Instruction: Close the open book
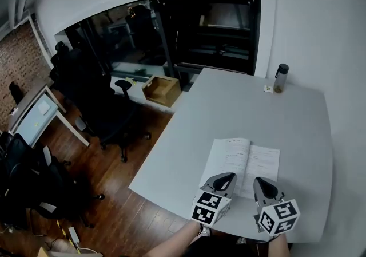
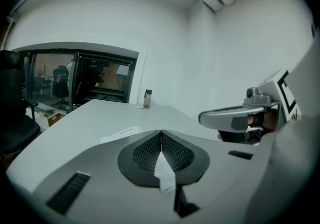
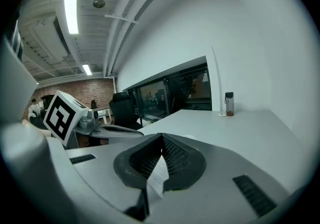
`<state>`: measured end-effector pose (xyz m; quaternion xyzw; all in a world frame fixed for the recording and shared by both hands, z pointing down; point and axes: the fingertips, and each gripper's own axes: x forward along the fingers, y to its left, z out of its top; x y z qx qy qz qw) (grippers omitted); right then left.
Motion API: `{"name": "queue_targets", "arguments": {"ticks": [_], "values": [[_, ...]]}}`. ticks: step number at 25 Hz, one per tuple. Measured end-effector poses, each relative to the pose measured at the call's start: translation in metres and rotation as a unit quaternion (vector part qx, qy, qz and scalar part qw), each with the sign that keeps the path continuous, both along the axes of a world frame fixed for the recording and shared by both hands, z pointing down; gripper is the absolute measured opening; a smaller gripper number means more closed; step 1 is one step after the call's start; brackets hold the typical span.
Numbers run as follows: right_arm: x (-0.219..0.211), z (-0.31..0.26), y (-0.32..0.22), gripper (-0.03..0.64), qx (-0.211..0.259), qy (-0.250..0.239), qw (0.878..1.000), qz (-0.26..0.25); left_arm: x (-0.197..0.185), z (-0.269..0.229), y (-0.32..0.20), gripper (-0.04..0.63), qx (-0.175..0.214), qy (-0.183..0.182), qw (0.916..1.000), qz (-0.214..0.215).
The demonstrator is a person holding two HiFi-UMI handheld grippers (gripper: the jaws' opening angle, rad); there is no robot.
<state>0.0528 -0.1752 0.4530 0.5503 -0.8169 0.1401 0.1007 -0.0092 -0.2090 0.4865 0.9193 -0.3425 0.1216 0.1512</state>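
Head view: open book [image 1: 247, 159] just beyond left gripper [image 1: 229, 177], right gripper [image 1: 263, 182]; fingers pressed together.

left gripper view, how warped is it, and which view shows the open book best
Left gripper view: strong fisheye, black corners, only a sliver of the open book shows past the shut fingers. Right gripper view: same warp, ceiling lamp glaring. Head view: milder bend, even light, the whole book in view.

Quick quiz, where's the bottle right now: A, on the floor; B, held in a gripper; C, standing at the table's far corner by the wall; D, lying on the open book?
C: the bottle stands upright at the far corner of the table, apart from the open book.
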Motion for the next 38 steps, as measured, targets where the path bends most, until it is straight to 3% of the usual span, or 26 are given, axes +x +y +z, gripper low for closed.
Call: {"name": "queue_targets", "arguments": {"ticks": [7,17,18,22,23,25,31,38], "values": [[-0.004,0.006,-0.005,0.003,-0.018,0.013,0.999,0.032,-0.004,0.021,-0.019,0.005,-0.023,0.001,0.9996,0.013],[0.006,0.003,-0.002,0.003,-0.018,0.0,1.0,0.016,0.002,0.052,-0.03,0.008,-0.065,-0.017,0.9974,-0.026],[0.007,0.004,-0.002,0.003,-0.017,-0.003,1.0,0.012,0.005,0.053,-0.03,0.036,-0.065,-0.019,0.9974,-0.027],[0.009,0.014,-0.003,0.003,-0.024,-0.016,1.0,0.0,0.011,0.072,-0.037,0.25,-0.075,-0.028,0.9957,-0.046],[0.01,0.016,-0.003,0.003,-0.026,-0.018,0.999,-0.003,0.01,0.081,-0.04,0.323,-0.082,-0.035,0.9945,-0.055],[0.013,0.019,-0.002,0.003,-0.029,-0.022,0.999,-0.006,0.009,0.103,-0.044,0.401,-0.101,-0.055,0.9909,-0.07],[0.027,0.019,-0.002,0.003,-0.025,-0.019,0.999,-0.01,0.006,0.135,-0.046,0.422,-0.149,-0.102,0.9787,-0.098],[0.038,0.021,0.001,0.003,-0.031,-0.019,0.999,0.0,0.019,0.14,-0.039,0.419,-0.186,-0.1,0.974,-0.082]]}}
